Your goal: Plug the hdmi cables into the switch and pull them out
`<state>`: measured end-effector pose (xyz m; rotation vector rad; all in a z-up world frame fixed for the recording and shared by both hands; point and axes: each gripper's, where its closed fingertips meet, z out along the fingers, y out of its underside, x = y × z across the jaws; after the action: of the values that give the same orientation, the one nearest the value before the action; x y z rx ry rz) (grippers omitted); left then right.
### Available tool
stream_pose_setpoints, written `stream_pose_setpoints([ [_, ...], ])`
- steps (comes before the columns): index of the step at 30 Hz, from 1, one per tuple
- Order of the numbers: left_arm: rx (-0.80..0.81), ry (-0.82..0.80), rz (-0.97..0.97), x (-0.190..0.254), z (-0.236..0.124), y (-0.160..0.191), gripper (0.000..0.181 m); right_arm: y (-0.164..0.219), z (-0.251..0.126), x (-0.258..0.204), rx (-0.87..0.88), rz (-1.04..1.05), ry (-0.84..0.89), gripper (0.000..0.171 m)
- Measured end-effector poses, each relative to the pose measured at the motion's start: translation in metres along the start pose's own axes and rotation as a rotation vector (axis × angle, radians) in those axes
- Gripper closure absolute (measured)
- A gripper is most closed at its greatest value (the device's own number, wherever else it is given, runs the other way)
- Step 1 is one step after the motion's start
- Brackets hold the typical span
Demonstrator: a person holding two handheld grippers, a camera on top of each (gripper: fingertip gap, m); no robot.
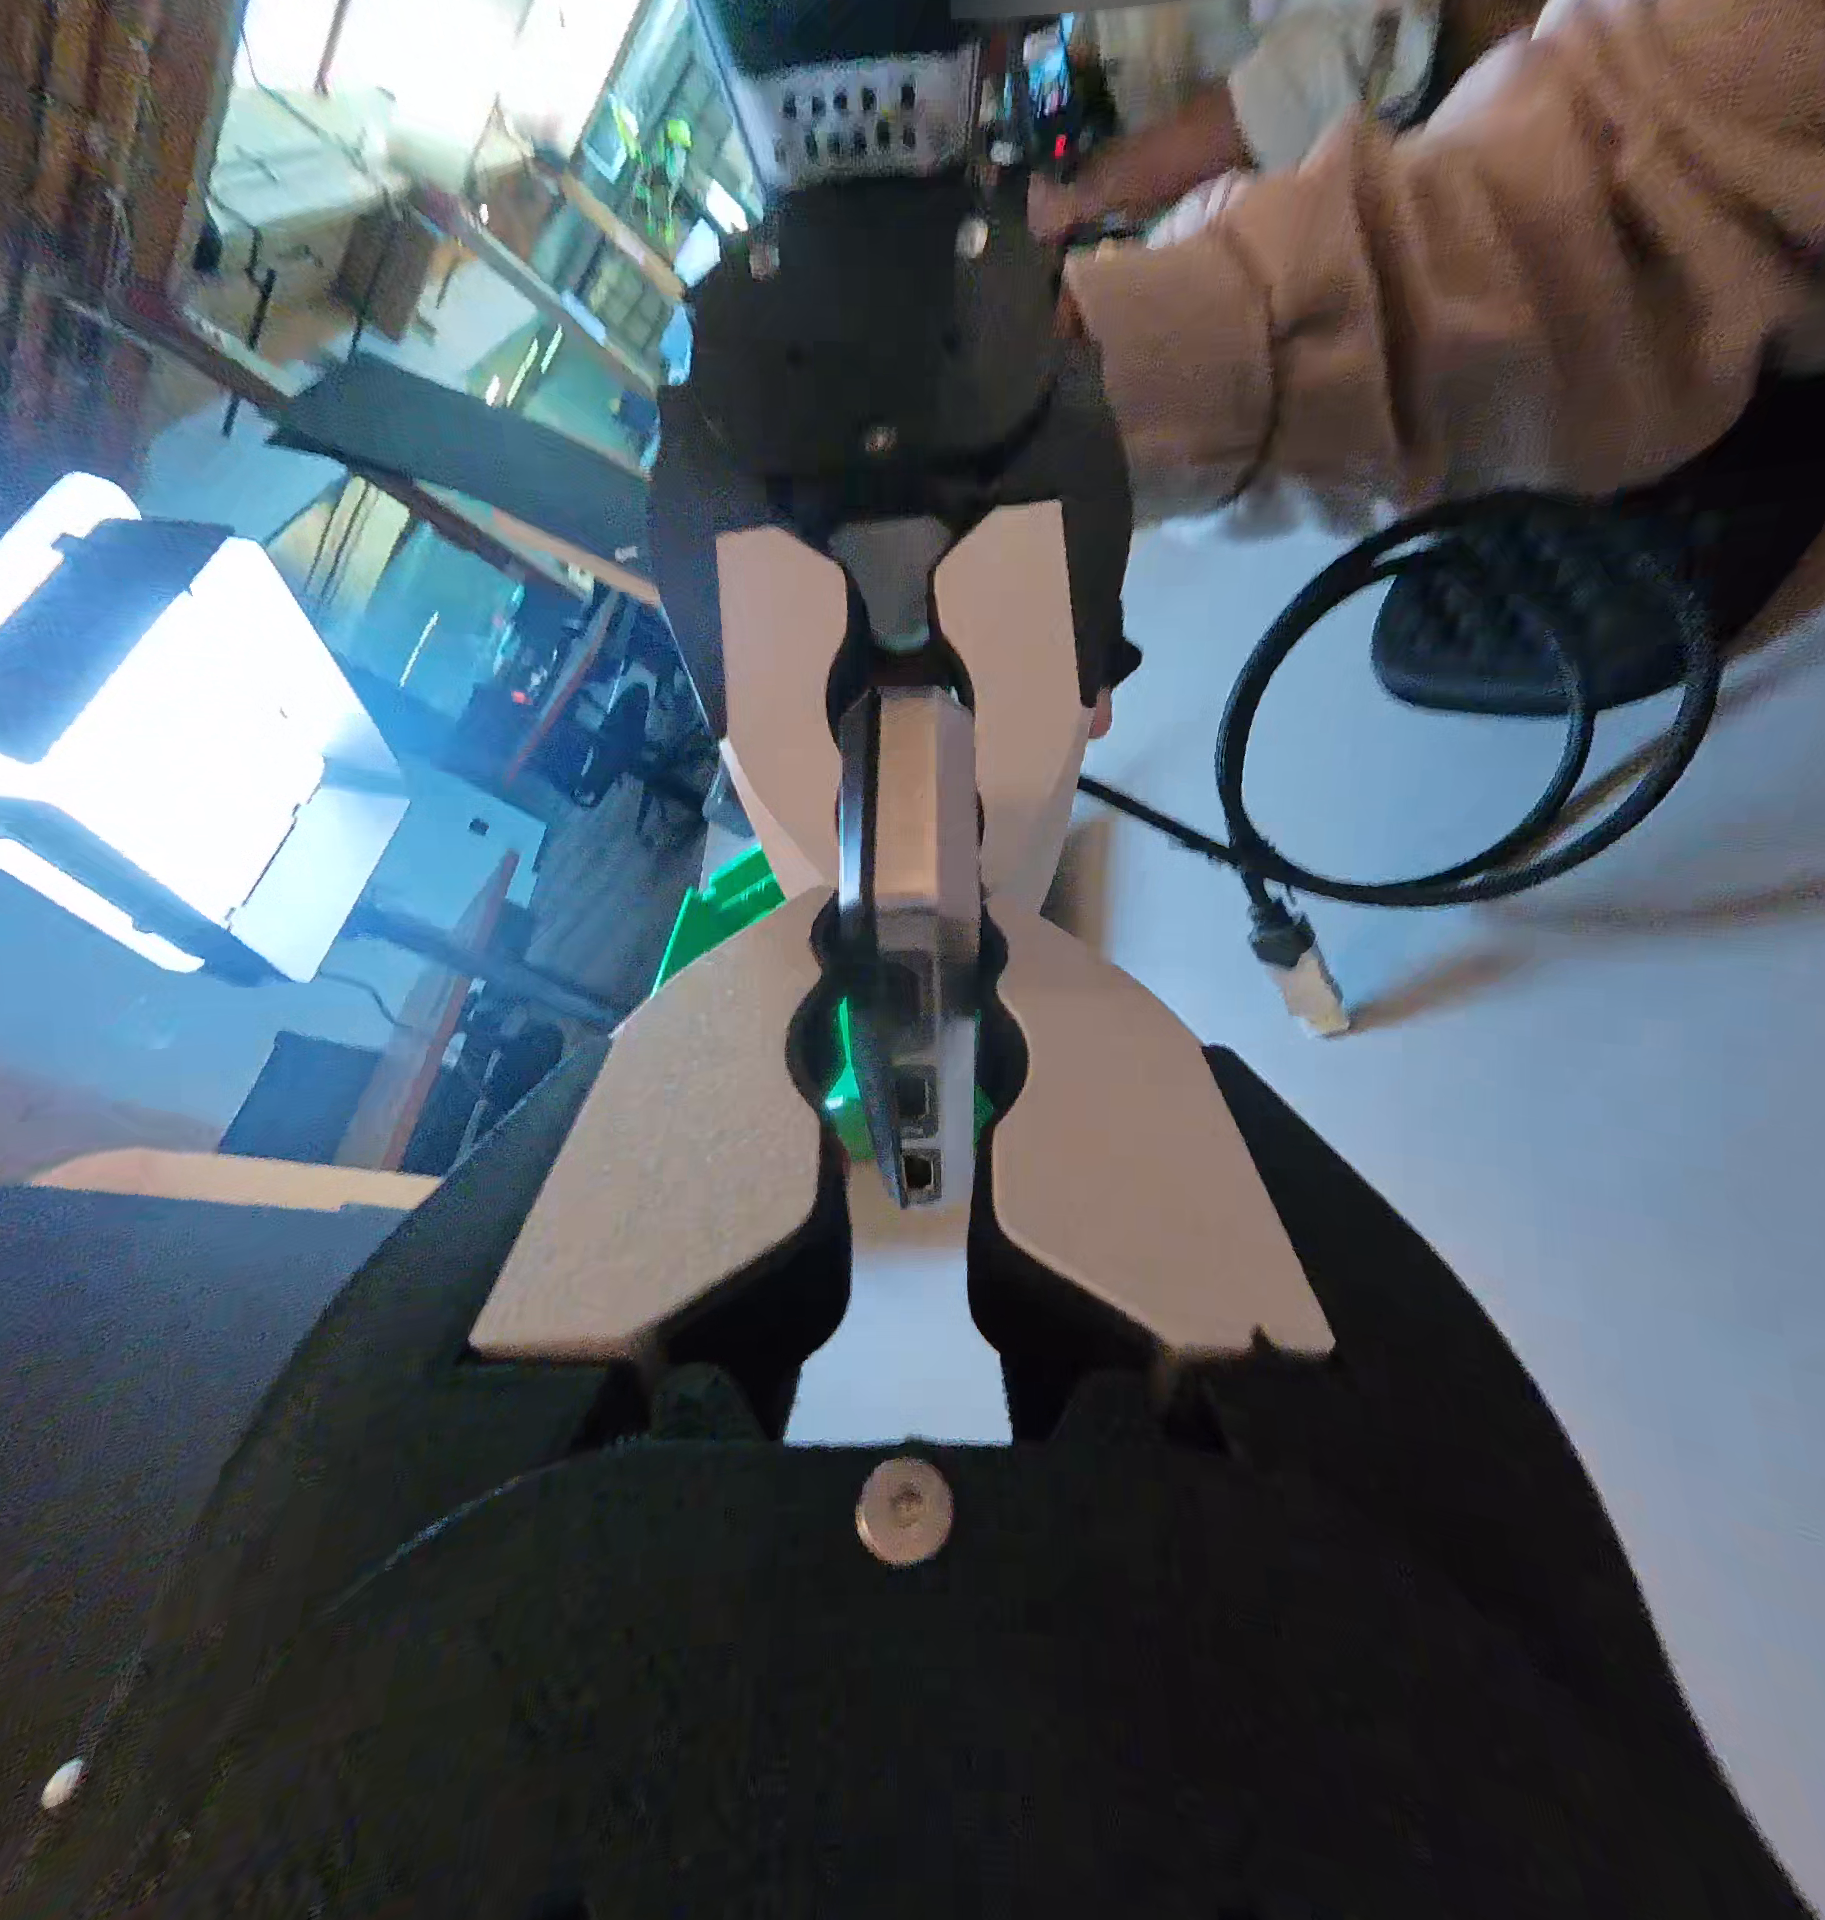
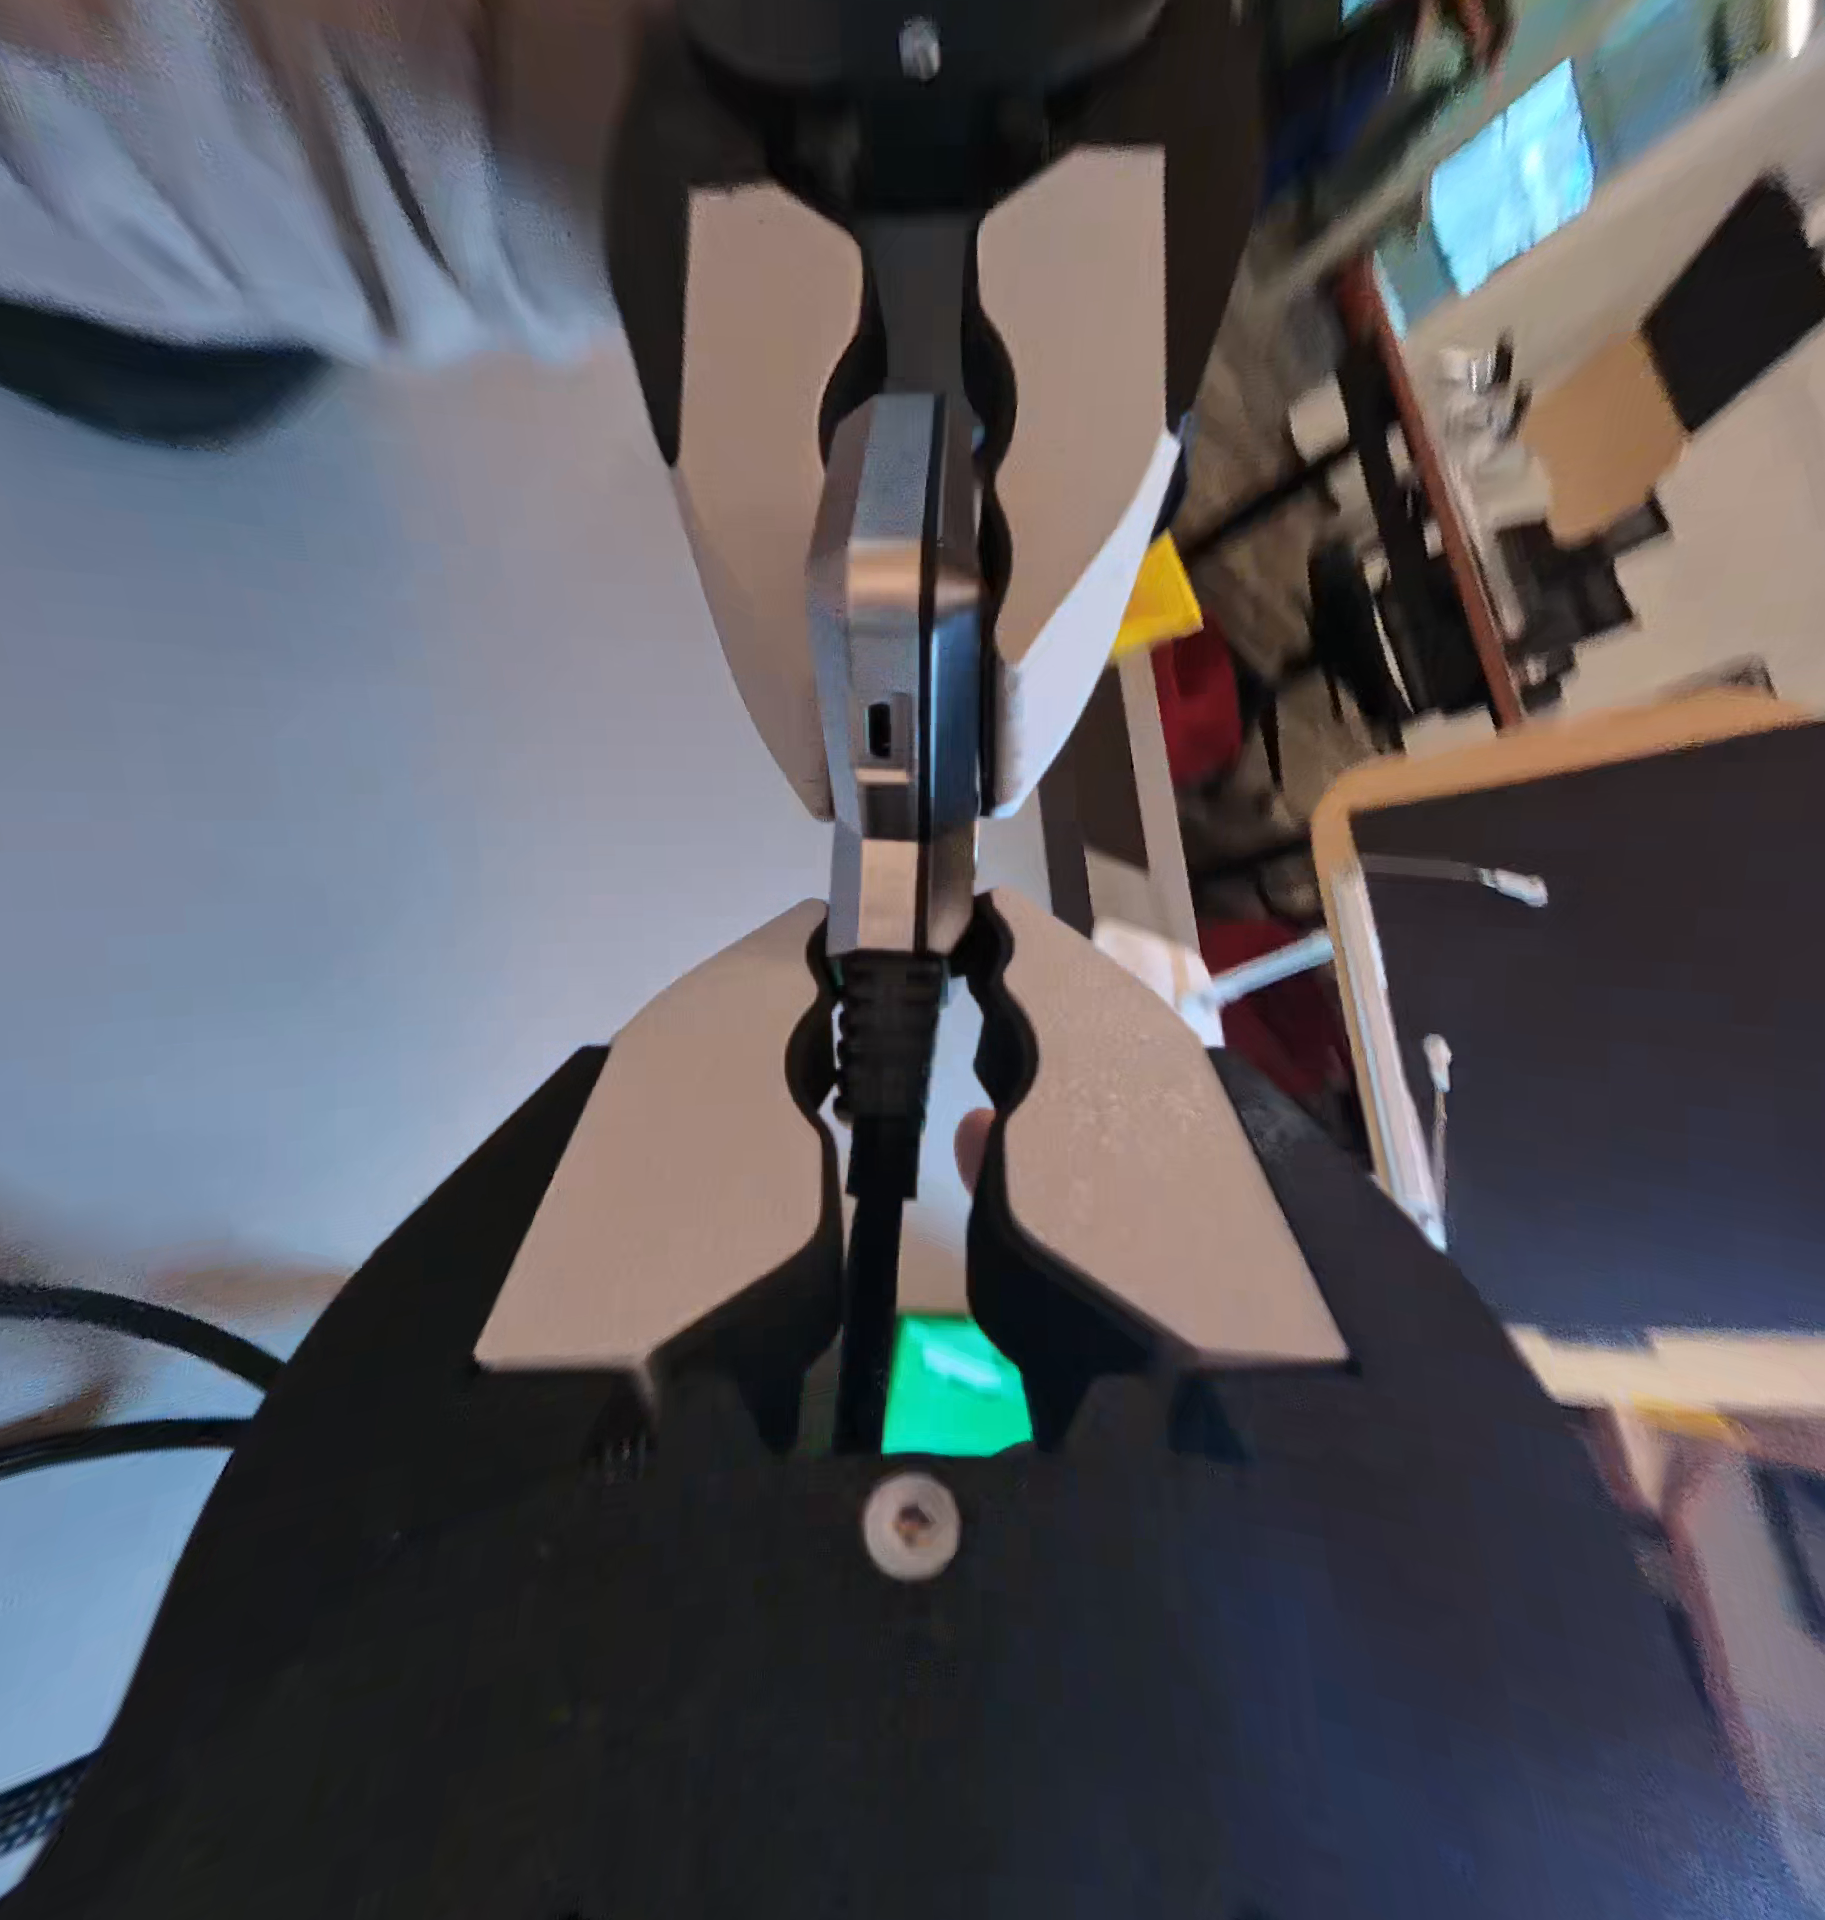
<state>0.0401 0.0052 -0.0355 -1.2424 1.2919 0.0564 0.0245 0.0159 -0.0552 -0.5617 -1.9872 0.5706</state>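
Note:
The silver switch [image 1: 923, 800] is held edge-on in the air between both grippers, with its row of ports facing my left camera. My left gripper [image 1: 903, 925] is shut on the switch's near end. My right gripper [image 1: 913, 883] faces it from the far end. In the right wrist view, my right gripper [image 2: 892, 935] is shut on a black cable plug [image 2: 887, 1039] seated in the switch [image 2: 877, 582]. The left gripper [image 2: 903, 800] clamps the switch from the far side. A second black HDMI cable [image 1: 1240, 727] lies coiled on the table, its gold plug [image 1: 1303, 987] free.
The white table [image 1: 1510, 1195] lies below. A person's beige sleeve [image 1: 1407, 260] holds the right gripper. A green part [image 1: 721, 904] sits under the switch. A black-topped desk [image 2: 1614, 1039] and a yellow bin [image 2: 1162, 603] stand to the right. Braided cable [image 2: 108, 1330] runs at lower left. Less than 4 cm separates the two grippers' tips.

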Motion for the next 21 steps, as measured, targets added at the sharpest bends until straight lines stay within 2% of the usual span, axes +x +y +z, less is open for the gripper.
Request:
stream_pose_setpoints([
  [4,0.113,0.033,0.011,0.007,-0.005,-0.032,0.159,-0.021,-0.012,-0.01,0.153,0.014,-0.073,0.145],
  [10,0.238,0.055,-0.015,0.01,-0.012,-0.051,0.16,-0.048,-0.019,-0.012,0.207,-0.053,-0.016,0.138],
  [12,0.25,0.055,-0.012,0.01,-0.009,-0.05,0.16,-0.052,-0.017,-0.01,0.194,-0.087,0.027,0.139],
  [13,0.256,0.047,-0.018,0.009,-0.009,-0.05,0.16,-0.049,-0.014,-0.01,0.16,-0.106,0.044,0.146],
  [17,0.235,0.033,-0.055,-0.002,-0.012,-0.039,0.16,-0.045,-0.007,0.0,0.117,-0.091,0.095,0.148],
  [21,0.064,-0.011,-0.108,-0.022,-0.029,-0.007,0.155,-0.016,0.001,0.016,0.019,-0.056,0.15,0.148],
])
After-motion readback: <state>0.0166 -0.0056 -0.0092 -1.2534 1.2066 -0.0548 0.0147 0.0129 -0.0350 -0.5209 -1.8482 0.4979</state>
